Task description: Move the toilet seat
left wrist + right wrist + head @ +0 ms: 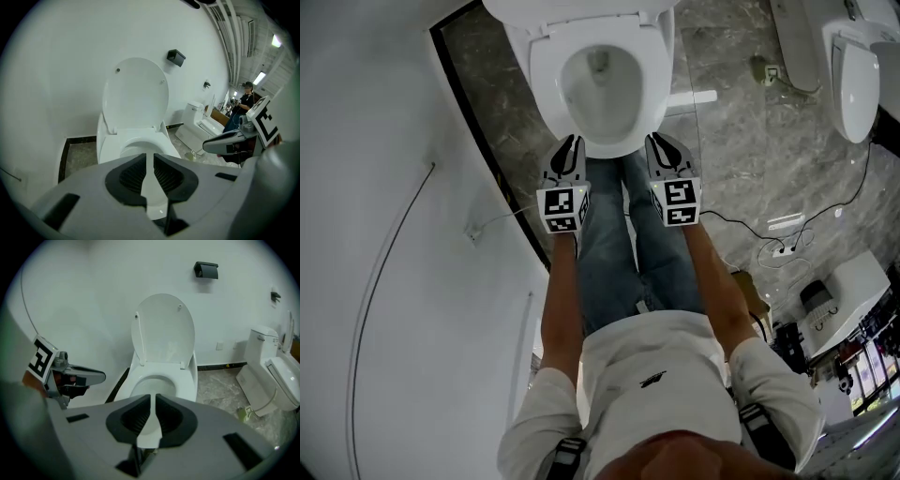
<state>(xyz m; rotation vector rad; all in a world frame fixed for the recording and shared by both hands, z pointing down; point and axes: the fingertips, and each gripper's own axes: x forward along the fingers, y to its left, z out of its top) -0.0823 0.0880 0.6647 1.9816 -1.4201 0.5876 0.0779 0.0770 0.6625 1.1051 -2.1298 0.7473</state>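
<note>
Both pairs of jaws pressed together, empty: left gripper (572,142), right gripper (657,141), side by side. toilet seat (547,80) down on bowl (602,94), lid (164,329) upright against wall (93,291). Seat's front edge just ahead of and below both tips; long axis runs away toward wall; 2 hands about equally near.

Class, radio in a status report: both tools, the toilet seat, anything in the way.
Left tool, right tool: shut, empty. Seat down, lid up. Nothing in the way.

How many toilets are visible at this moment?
2. One toilet stands right before the person, its lid raised; a second toilet stands off to its right. More may be hidden.
</note>
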